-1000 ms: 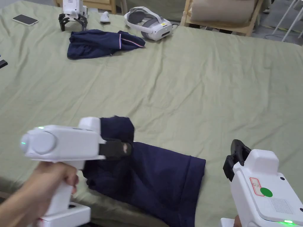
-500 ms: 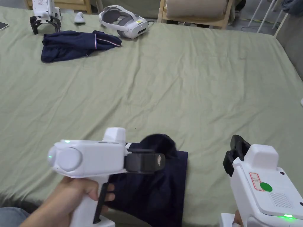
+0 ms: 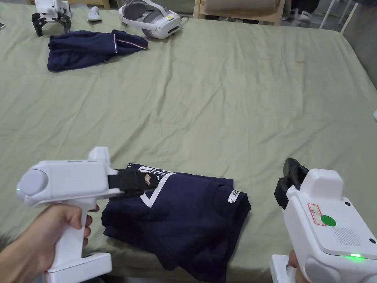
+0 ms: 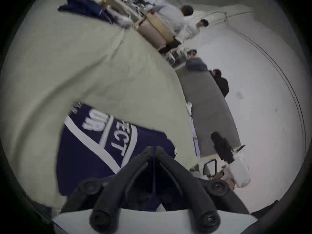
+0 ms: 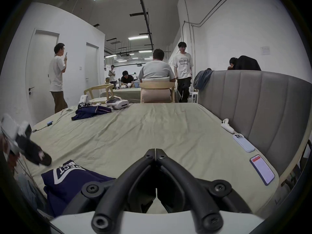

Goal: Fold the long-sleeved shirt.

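The folded navy shirt (image 4: pixel 94 153) carries white block lettering: "UR" above a white band and "ECT" beside it. The remaining letters of the print are cut off or blurred.

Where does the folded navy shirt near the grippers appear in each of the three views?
Head view: folded navy shirt, bottom centre, between the grippers.
Left gripper view: lower left, beyond the jaws.
Right gripper view: bottom left.
Shared landmark: the other navy garment at the bed's far end.
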Action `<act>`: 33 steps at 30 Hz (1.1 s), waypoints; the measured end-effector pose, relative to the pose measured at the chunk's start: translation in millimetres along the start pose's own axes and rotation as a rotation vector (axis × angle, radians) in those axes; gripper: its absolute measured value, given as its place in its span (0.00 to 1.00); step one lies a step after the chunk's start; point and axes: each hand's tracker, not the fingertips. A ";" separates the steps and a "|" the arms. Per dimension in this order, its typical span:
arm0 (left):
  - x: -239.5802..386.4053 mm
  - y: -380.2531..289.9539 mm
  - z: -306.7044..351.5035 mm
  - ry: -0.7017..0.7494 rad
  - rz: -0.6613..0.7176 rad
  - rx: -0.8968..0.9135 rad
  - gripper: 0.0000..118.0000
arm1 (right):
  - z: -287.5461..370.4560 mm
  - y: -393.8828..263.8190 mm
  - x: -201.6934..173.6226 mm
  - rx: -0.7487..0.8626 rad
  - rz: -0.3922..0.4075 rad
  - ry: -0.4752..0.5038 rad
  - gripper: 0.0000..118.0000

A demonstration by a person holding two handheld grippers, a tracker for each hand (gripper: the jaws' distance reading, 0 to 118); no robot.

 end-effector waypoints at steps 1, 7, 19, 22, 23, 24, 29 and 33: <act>-5.8 -3.3 -12.2 -0.037 0.025 -0.023 0.05 | 0.9 -0.1 2.2 0.000 0.000 -0.002 0.00; -15.1 -18.2 -83.1 -0.014 0.022 -0.160 0.04 | 1.1 -2.8 15.2 -0.008 -0.003 -0.028 0.00; 92.2 -64.8 -159.5 -0.119 -0.120 -0.266 0.04 | 9.9 -1.4 26.1 -0.013 -0.011 -0.053 0.00; 102.1 -46.1 -99.8 -0.128 -0.166 -0.102 0.04 | 13.2 8.7 21.3 0.009 -0.027 -0.029 0.00; 102.4 -40.1 -76.6 -0.110 -0.194 -0.057 0.04 | 11.8 11.2 18.8 0.008 -0.050 0.004 0.00; 96.8 -33.4 -48.1 -0.088 -0.207 -0.015 0.04 | 8.5 12.8 15.5 -0.005 -0.080 0.060 0.00; 26.9 -5.9 46.8 0.042 -0.080 0.191 0.04 | -33.6 -3.1 -25.3 -0.238 -0.275 0.497 0.00; -30.8 2.6 78.9 0.128 0.017 0.209 0.04 | -67.7 -43.2 -75.5 -0.535 -0.367 0.667 0.00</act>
